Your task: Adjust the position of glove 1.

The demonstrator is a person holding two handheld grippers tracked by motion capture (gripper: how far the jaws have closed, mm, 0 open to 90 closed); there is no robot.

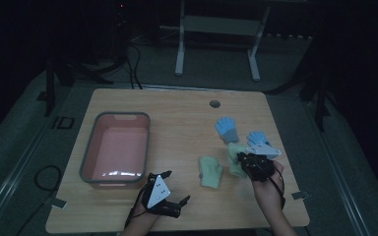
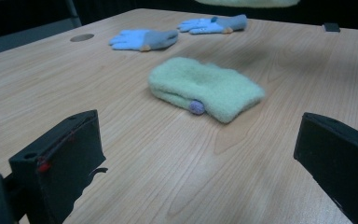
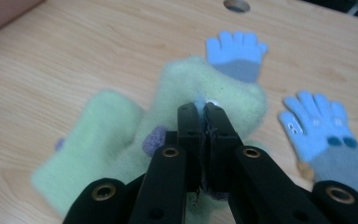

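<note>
Two jaws of my right gripper [image 3: 203,109] are pinched together on a green mitten [image 3: 200,88] at the centre of the right gripper view, lifted off the table [image 1: 177,113]. My left gripper [image 2: 200,154] stands wide apart, holding nothing, with the other green mitten [image 2: 205,86] lying ahead

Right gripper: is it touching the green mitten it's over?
Touching. The right gripper view shows the right gripper with jaws shut, pinching the green mitten's fabric.
</note>
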